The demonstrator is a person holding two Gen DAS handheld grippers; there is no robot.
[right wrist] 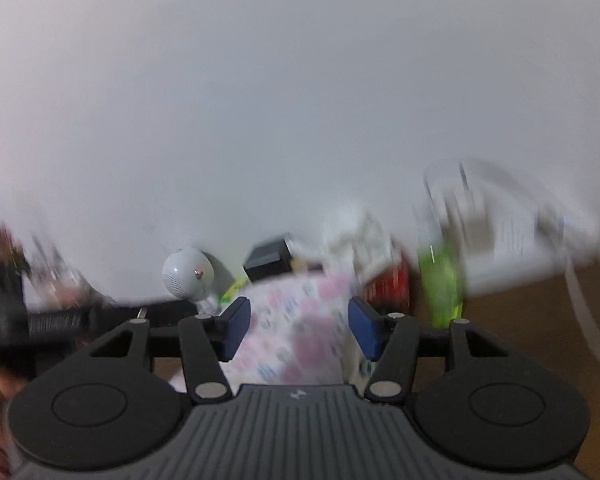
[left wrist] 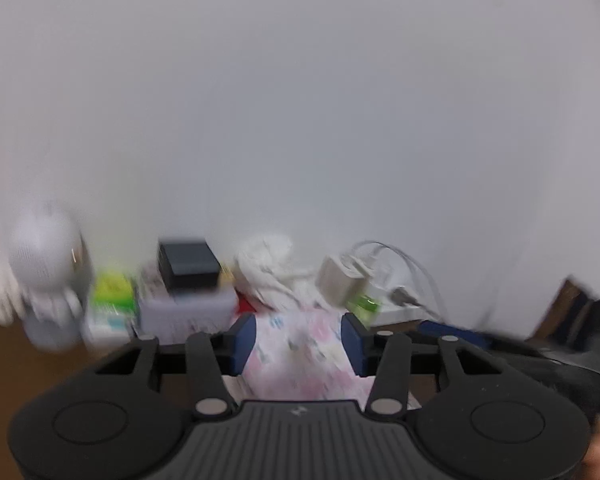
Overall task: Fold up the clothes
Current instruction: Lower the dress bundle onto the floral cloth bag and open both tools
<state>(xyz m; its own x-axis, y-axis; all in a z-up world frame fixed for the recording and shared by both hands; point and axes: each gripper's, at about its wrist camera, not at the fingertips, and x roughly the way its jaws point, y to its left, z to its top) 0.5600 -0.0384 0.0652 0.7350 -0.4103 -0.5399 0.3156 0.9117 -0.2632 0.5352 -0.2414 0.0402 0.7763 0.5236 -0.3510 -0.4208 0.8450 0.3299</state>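
Note:
A pink and white patterned garment lies on the brown table in front of my left gripper. The left jaws stand wide apart, one on each side of the cloth, not closed on it. The same garment shows in the right wrist view, between the wide-apart jaws of my right gripper. Both views are blurred. Whether the blue pads touch the cloth I cannot tell.
Along the white wall stand a round white speaker, a black box, green packets, crumpled white cloth, a white charger with cables and a green bottle. The other gripper's black body is at the right.

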